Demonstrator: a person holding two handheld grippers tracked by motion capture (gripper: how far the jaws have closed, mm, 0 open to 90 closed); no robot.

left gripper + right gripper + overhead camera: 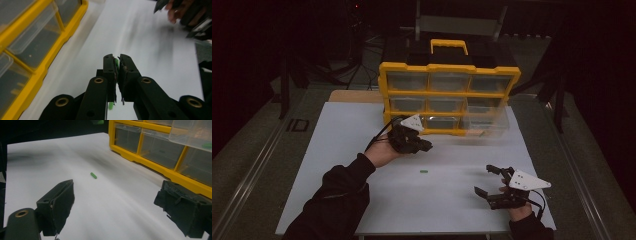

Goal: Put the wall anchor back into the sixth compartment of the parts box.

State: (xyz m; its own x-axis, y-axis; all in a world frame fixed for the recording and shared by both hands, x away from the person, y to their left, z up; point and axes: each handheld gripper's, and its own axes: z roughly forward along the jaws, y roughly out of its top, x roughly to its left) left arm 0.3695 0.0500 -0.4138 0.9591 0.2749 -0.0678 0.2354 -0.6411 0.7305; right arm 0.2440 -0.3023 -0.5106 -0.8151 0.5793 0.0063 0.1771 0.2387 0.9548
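Your left tool [117,60] is pinched on a small green peg [116,61], which sits between the pads with one end poking out below the jaws. In the high view that left tool [424,146] hangs just in front of the bottom row of the yellow drawer organizer [449,68], beside the clear drawer [486,125] that is pulled out at the lower right. Your right tool [492,180] rests low over the white bench [342,145] with its jaws spread wide and nothing in them.

A second green peg [93,175] lies loose on the bench between your hands, well apart from both tools.

The step looks like carrying the held peg to the open drawer. Keep the pinch firm, since the peg is thin and only narrowly caught. Bring the tips over the drawer's mouth, clear of its front wall, and lower them inside before you let go, so the peg cannot bounce out.
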